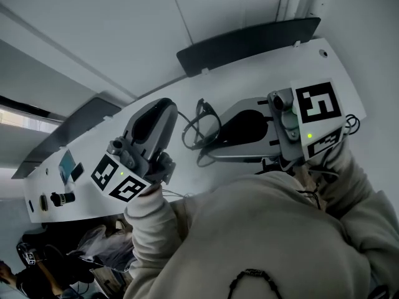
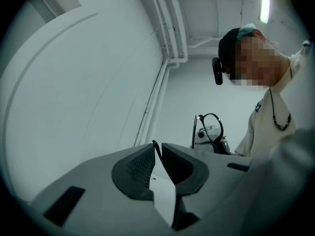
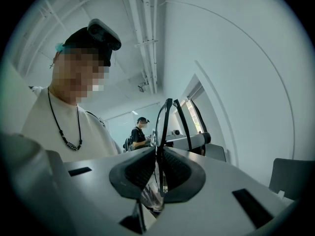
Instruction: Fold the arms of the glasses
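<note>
Head view steeply down on desk (image 1: 268, 67), each gripper view roughly level along its own fingers (image 2: 135, 171), facing back toward person (image 2: 268, 127), glasses (image 1: 199, 126) close, shared by all three

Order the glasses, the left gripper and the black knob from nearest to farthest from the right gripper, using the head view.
1. glasses, clamped in the right gripper.
2. left gripper, left of the glasses.
3. black knob, far left end of the table.

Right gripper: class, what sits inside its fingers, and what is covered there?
The glasses stand pinched by the front rim between the fingers of the right gripper, with a lens showing in the gap below. The clamped stretch of rim is covered by the fingers.
</note>
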Motion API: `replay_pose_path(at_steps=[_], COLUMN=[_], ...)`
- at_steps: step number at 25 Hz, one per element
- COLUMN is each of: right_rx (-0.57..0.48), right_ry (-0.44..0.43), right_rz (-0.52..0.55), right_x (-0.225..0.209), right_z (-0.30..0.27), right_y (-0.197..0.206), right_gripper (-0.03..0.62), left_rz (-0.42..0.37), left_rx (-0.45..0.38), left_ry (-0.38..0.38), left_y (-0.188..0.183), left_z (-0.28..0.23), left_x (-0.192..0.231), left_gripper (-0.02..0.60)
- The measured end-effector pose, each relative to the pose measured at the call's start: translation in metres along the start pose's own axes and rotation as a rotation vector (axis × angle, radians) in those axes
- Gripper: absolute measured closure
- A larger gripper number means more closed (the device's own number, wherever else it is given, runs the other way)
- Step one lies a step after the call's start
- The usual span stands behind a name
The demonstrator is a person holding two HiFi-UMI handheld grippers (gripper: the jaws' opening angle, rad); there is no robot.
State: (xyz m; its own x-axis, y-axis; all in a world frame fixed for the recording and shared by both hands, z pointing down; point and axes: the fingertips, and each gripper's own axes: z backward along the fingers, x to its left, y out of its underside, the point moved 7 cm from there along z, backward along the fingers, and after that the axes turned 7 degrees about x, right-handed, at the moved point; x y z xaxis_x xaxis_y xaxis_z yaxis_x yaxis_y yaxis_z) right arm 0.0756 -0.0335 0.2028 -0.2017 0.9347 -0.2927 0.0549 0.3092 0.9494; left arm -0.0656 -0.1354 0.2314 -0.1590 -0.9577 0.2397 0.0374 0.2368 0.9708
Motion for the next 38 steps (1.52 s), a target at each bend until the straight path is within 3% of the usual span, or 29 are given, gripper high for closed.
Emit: replay_pose_path(at_steps=[6, 19, 23, 30, 38], right_rx=[0.017, 0.058, 0.079, 0.090, 0.111], right_ry=[-0.002, -0.006, -0.001, 0.008, 0.005], right_rz=[-0.003, -0.028, -0.025, -0.040, -0.062], right_x=[-0.001, -0.003, -0.004, -0.005, -0.006], right_z=[-0.001, -0.002, -0.002, -0.002, -0.002], right_y=[0.003, 0.007, 0.010, 0.011, 0.013], right_gripper=[0.539, 0.539, 0.539, 0.539, 0.539], left_rz=[0.006, -0.080, -0.134, -0.225, -0.243], left_rx=[-0.047, -0.020, 0.032, 0.056, 0.062], left_ry=[0.045, 0.052, 0.047, 0.098, 0.135], left_y=[-0.009, -0.023, -0.026, -0.037, -0.038], left_z=[0.002, -0.003, -0.007, -0.011, -0.012], left_x=[-0.006, -0.022, -0.029, -0.050, -0.061], left_gripper=[0.552, 0.555, 0.557, 0.560, 0.560])
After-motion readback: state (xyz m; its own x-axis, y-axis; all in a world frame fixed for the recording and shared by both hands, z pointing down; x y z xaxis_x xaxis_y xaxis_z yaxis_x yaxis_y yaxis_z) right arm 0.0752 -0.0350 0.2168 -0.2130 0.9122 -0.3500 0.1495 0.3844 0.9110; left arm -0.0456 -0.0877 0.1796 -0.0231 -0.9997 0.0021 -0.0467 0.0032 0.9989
